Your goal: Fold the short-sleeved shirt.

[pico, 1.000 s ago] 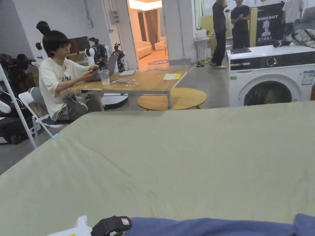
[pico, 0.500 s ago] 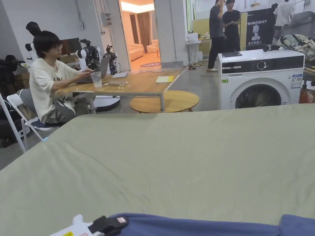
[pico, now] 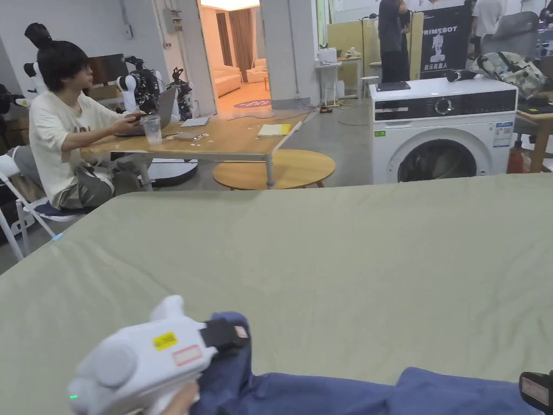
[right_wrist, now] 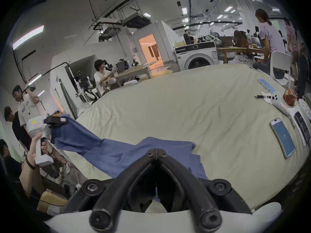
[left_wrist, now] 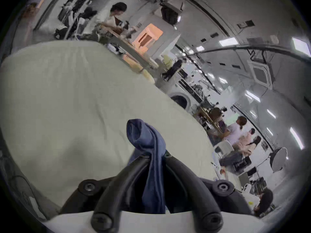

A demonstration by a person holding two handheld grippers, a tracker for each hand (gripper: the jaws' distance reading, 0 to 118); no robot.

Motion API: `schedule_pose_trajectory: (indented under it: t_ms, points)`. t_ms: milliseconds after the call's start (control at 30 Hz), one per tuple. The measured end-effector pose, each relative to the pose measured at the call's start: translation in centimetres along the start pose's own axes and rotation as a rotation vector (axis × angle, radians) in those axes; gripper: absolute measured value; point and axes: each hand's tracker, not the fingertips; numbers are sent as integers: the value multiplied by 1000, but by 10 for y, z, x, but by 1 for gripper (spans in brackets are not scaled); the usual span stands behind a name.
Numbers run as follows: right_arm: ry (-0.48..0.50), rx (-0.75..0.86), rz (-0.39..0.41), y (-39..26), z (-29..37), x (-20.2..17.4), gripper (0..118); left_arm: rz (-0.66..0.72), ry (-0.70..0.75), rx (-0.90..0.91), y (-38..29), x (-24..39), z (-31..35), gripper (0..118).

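Note:
A blue short-sleeved shirt (pico: 324, 392) hangs stretched between both grippers over the near edge of the pale green bed sheet (pico: 324, 259). My left gripper (pico: 229, 334) is raised at the lower left of the head view. Its jaws are shut on a bunched edge of the shirt (left_wrist: 146, 135), which sticks out past the tips of the left gripper (left_wrist: 155, 156). My right gripper (right_wrist: 156, 153) has its jaws shut on the shirt (right_wrist: 109, 154) lower down, close to the sheet. The left gripper (right_wrist: 55, 121) holds its end higher than the right gripper (pico: 537, 389).
On the sheet's right side lie a phone (right_wrist: 282, 138), a white controller (right_wrist: 277, 102), a red object (right_wrist: 289, 94) and papers. Beyond the bed stand a washing machine (pico: 443, 129) and a wooden table (pico: 216, 143) with a seated person (pico: 59, 124). Other people stand around.
The left gripper has risen into the head view, lifting its end of the shirt. The right gripper's tip has appeared at the lower right. The head camera has shifted.

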Motion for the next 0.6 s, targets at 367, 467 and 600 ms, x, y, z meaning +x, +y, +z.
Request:
schedule_pose_trajectory:
  t_ms: [367, 467, 600]
  points:
    - [-99, -19, -26, -20, 29, 36, 0, -126, -92, -356, -64, 59, -124, 31]
    - [-109, -17, -49, -24, 35, 46, 0, -135, -188, -254, -54, 56, -98, 49]
    - [-110, -9, -62, -27, 41, 50, 0, -87, -172, -175, -48, 42, -74, 57]
